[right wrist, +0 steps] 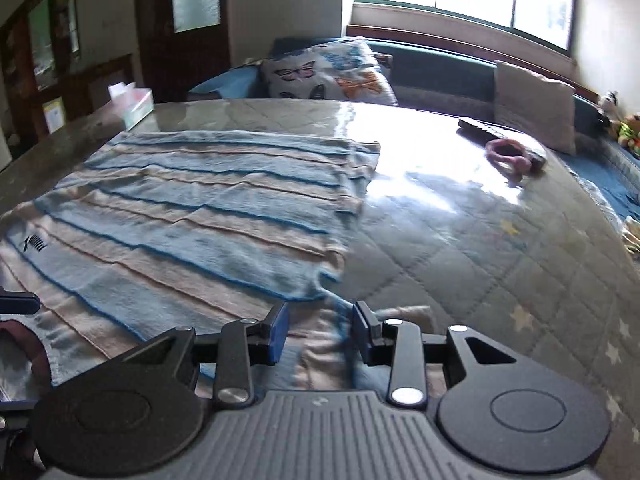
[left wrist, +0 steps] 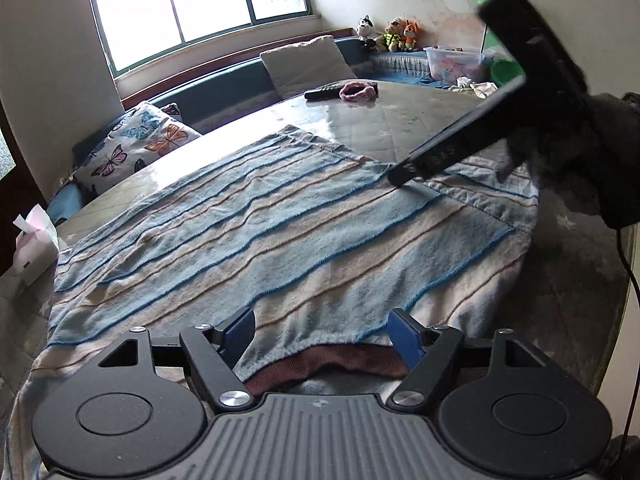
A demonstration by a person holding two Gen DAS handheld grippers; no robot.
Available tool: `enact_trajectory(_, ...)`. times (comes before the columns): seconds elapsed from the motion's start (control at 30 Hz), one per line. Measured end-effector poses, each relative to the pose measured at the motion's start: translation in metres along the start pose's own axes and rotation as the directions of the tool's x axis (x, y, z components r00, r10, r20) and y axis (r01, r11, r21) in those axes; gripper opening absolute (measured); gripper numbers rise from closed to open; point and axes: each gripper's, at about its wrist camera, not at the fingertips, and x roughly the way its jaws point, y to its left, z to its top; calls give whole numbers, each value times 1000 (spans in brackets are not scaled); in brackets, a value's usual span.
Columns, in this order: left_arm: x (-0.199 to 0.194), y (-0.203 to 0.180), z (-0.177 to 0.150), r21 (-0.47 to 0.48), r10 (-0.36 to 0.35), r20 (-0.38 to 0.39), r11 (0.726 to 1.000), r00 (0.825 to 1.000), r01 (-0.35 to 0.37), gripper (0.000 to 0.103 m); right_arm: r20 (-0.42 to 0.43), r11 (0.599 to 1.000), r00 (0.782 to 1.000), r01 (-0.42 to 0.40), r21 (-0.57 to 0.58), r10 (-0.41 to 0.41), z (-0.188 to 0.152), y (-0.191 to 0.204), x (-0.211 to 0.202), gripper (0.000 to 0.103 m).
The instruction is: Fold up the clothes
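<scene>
A blue and beige striped shirt (left wrist: 280, 240) lies flat on the glass-topped table (left wrist: 400, 120), its brown collar (left wrist: 320, 364) nearest me. My left gripper (left wrist: 322, 332) is open, jaws wide apart just above the collar edge. In the left wrist view the right gripper (left wrist: 404, 174) comes in from the right, its tip on the far right part of the shirt. In the right wrist view the shirt (right wrist: 192, 220) spreads to the left, and my right gripper (right wrist: 320, 332) is open over a folded-in sleeve edge (right wrist: 328, 320).
A black remote (left wrist: 324, 91) and a pink hair band (left wrist: 358, 92) lie at the table's far side. A tissue box (right wrist: 136, 106) stands at the left edge. Cushions (left wrist: 136, 140) and a bench lie behind, with plush toys (left wrist: 392, 34) and a plastic bin (left wrist: 456, 62).
</scene>
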Motion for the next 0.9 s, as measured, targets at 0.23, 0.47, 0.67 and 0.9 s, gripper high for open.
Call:
enact_trajectory(0.23,5,-7,12,0,2,22,1000,1000,-2,78,22,996,999,-24,-87,26,-20,18,-41,37)
enact_trajectory(0.47,15,-22,10,36,1,4,999,1000,-1,78,-8,984,999,-38,-173,37,-60,38,-69,42)
enact_trajectory(0.67,13,-30,11,39,-10,14,999,1000,10,82,7,992,1000,11,-127,-10,-73,24,-83,49)
enact_trajectory(0.9,4,-45,3,94,-17,44,996,999,12,82,22,997,997,72,-27,-72,-80,-1,-96,49)
